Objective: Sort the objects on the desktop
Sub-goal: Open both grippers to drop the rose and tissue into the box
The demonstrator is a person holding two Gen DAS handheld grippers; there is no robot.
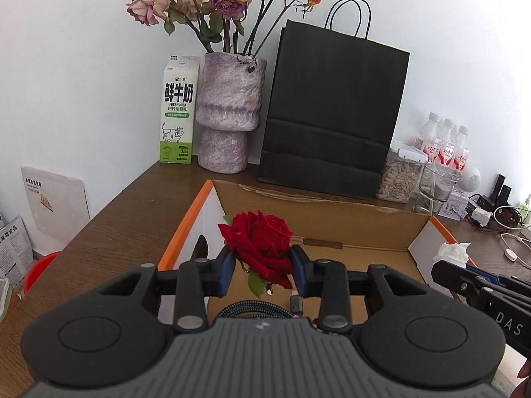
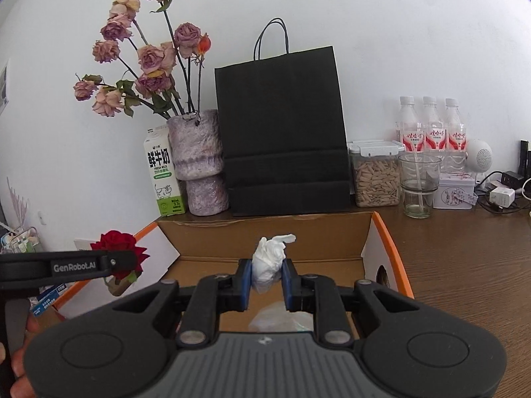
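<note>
In the left wrist view, the left gripper clamps a red rose between its blue pads, held over the open cardboard box in front of the black paper bag. In the right wrist view, the right gripper pinches a crumpled white tissue over that same box, near its back wall.

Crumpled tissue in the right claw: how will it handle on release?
The tissue looks light and soft: the right claw squeezes it narrow, so it probably springs back. Dropped into the cardboard box, it likely lands without rolling, though it may cling to a pad.
</note>
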